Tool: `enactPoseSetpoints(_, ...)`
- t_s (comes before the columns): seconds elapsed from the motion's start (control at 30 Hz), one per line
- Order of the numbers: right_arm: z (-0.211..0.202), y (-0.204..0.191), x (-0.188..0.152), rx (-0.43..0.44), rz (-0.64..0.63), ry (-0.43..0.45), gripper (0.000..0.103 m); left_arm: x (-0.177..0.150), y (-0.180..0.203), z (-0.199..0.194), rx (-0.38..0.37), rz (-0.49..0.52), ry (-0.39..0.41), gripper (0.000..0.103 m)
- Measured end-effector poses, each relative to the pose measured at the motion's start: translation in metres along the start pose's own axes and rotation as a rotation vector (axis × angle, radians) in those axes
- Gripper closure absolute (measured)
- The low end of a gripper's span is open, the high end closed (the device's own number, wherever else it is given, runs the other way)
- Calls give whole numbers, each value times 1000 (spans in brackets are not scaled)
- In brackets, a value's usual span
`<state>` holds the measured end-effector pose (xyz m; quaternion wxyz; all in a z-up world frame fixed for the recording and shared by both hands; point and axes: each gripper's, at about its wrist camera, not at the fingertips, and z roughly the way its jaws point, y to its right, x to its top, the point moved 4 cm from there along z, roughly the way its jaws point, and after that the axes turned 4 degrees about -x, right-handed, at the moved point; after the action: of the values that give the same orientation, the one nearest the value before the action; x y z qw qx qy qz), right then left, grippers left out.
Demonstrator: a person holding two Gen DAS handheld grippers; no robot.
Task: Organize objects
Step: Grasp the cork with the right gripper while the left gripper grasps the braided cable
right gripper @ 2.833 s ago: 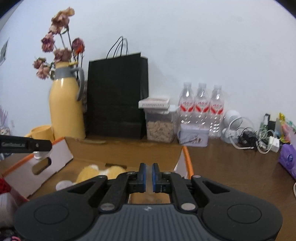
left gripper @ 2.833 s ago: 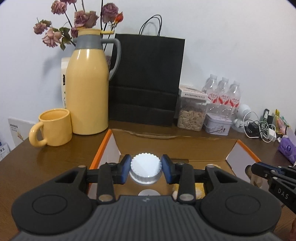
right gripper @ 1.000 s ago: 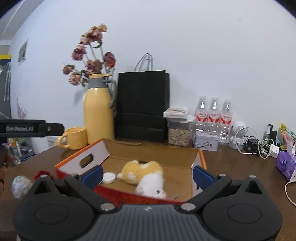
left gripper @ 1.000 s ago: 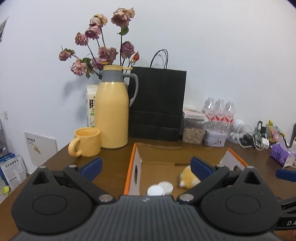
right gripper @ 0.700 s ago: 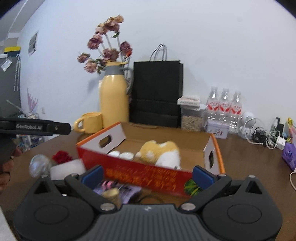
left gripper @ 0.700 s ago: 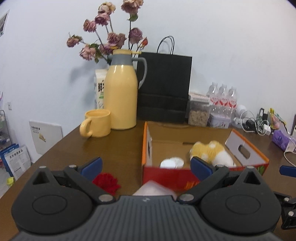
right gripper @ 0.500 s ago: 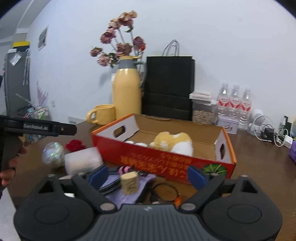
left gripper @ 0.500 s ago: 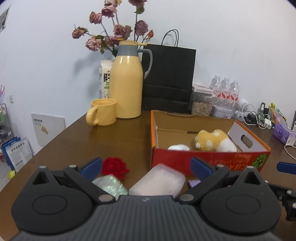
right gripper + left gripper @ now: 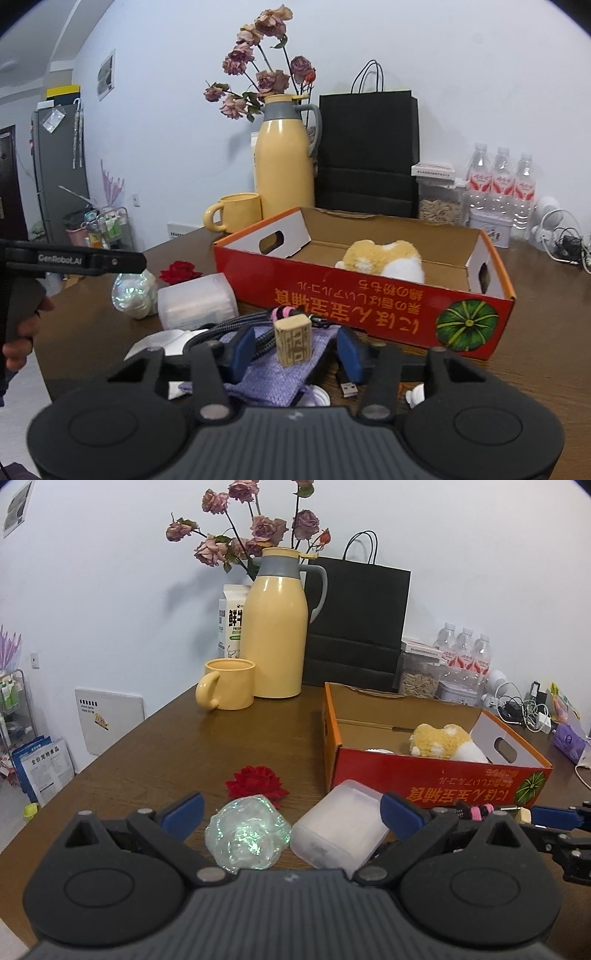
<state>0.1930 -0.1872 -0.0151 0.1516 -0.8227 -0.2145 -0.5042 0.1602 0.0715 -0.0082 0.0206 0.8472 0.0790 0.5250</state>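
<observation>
A red cardboard box (image 9: 436, 782) (image 9: 365, 306) holds a yellow plush toy (image 9: 443, 740) (image 9: 384, 256). My left gripper (image 9: 291, 814) is open wide and empty, above an iridescent ball (image 9: 246, 834) and a frosted plastic case (image 9: 340, 829). A red flower (image 9: 258, 780) lies beyond them. My right gripper (image 9: 297, 350) is open, its pads on either side of a tan wooden block (image 9: 293, 341) that stands on a purple pouch (image 9: 273, 376) with braided cables (image 9: 236, 328).
A yellow thermos (image 9: 277, 627), a yellow mug (image 9: 227, 683) and a black paper bag (image 9: 358, 624) stand at the back. Water bottles (image 9: 498, 181), a seed jar (image 9: 437, 199) and tangled chargers (image 9: 565, 243) are at the back right. The table edge runs along the left.
Both grippers pulled back from the box and opened; the left one let go of the white cap in the box. The right jaws have since narrowed around the wooden block.
</observation>
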Motion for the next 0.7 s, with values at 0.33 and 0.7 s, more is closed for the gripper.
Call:
enactPoseSetpoints(0.33,4,7,2,31,28,27,82,-4,7,8,-16,2,-33,0)
enactPoseSetpoints(0.7,-2,37,13,-61,39,75,82,-7,68,34,-182,50,-169,0)
